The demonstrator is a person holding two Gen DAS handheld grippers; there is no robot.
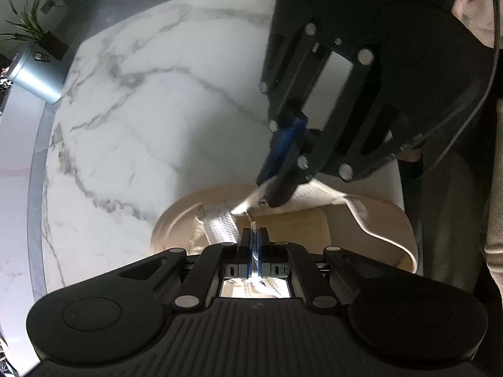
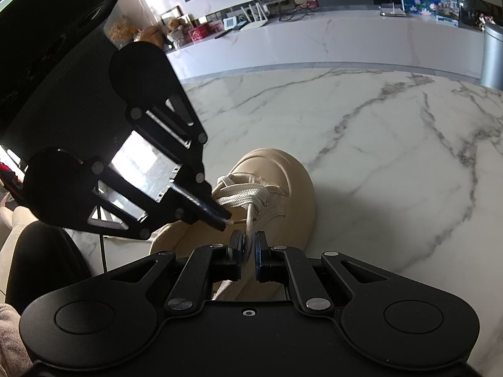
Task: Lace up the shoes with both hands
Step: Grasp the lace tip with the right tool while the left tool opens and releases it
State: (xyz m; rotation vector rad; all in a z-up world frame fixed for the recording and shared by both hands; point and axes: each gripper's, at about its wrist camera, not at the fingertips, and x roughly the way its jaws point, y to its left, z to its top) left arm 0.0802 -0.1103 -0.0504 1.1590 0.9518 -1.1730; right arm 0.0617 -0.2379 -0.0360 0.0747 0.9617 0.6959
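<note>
A beige shoe (image 2: 283, 176) stands on the marble table, toe pointing away in the right wrist view. Its flat white lace (image 2: 243, 197) crosses the front eyelets. From there one strand runs down between the fingers of my right gripper (image 2: 249, 240), which is shut on it. My left gripper (image 2: 224, 221) comes in from the left and is shut on a lace tip just above the shoe's tongue. In the left wrist view, my left gripper (image 1: 253, 234) pinches the clear lace tip over the shoe (image 1: 176, 216), and my right gripper (image 1: 265, 199) grips the lace (image 1: 220, 226) close behind it.
The white marble table (image 2: 393, 157) stretches beyond and right of the shoe. A silver cylinder (image 1: 37, 75) stands off the table's far edge. A long white counter (image 2: 314, 44) with small items runs along the back. A person's beige sleeve (image 1: 495, 226) is at the right.
</note>
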